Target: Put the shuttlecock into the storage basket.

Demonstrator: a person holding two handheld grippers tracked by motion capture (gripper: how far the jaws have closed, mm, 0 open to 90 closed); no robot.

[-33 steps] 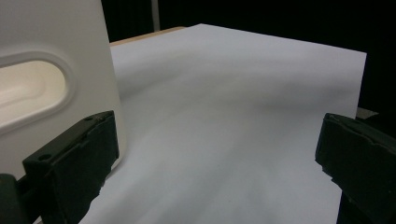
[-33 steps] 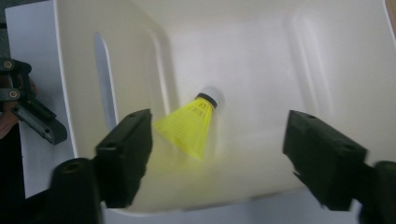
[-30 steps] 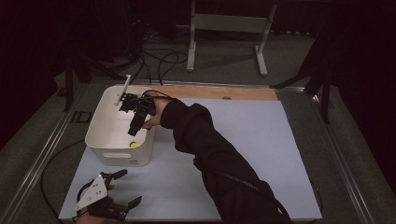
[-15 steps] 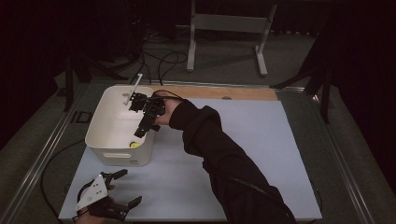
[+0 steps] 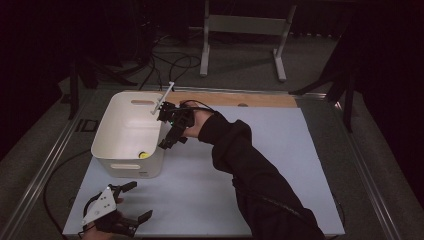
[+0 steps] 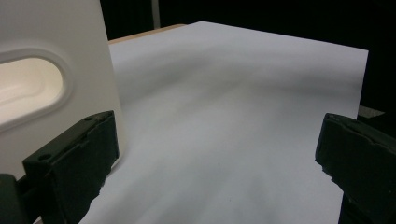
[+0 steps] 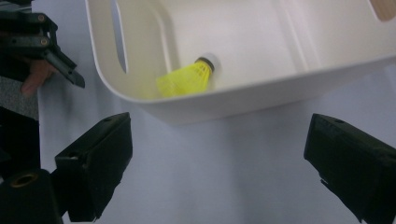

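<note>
A yellow shuttlecock [image 7: 187, 77] [image 5: 143, 155] lies in the near corner of a white bin [image 5: 117, 112] [image 7: 243, 100], its cork end against the wall. My right gripper [image 5: 170, 141] [image 7: 219, 158] hangs just outside the bin's right rim, above the mat. Its jaws have just been opening and stand open with nothing between them. At the front left of the mat my left gripper [image 5: 141, 201] [image 6: 219, 154] rests open and empty, beside the bin's wall with its handle slot [image 6: 28, 88].
A pale mat [image 5: 260, 150] covers the table, with a wooden strip [image 5: 240, 98] along its back edge. A metal stand [image 5: 240, 25] and cables [image 5: 165, 60] sit on the floor beyond. Metal rails [image 5: 45, 170] run along both table sides.
My right gripper has moved rightward from over the bin's inside to just past its right rim. The left gripper has stayed where it was.
</note>
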